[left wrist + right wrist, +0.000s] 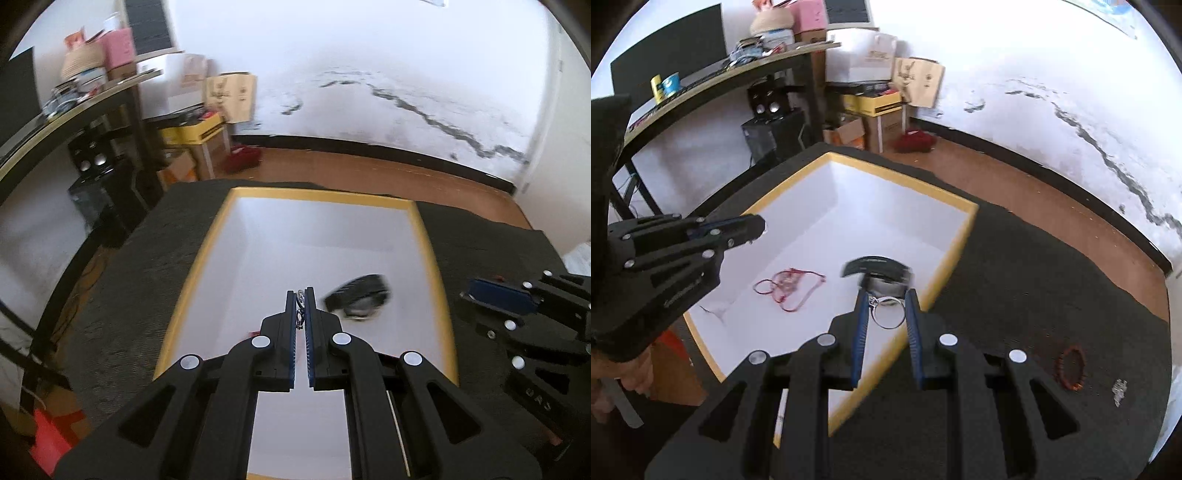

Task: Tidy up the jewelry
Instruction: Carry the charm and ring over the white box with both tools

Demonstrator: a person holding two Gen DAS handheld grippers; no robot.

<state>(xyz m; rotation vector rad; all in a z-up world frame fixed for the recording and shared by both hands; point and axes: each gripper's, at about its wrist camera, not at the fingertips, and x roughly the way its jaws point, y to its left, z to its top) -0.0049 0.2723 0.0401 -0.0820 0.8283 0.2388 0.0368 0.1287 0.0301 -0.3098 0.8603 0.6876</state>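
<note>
Left gripper [301, 295]: jaws nearly closed, pinching a small silvery piece of jewelry [300, 298] at the tips; it is showing only as a sliver low in the left wrist view, so its kind is hard to make out.
Right gripper [886, 295]: jaws parted about a ring's width, holding a silver ring [888, 313] between the blue pads, low centre of the right wrist view.
Tray [960, 236]: white, yellow-rimmed, lying on the dark bench [1034, 280]; its near edge is hidden behind both grippers.
Red cord necklace [786, 286]: lying tangled on the tray floor, left of centre.
Dark object [875, 267]: blurred, sitting in the tray just beyond the ring; identity unclear.
Beaded bracelet [1071, 366]: resting on the bench at lower right, outside the tray.
Small silvery piece [1120, 390]: beside the bracelet, too small to identify.
</note>
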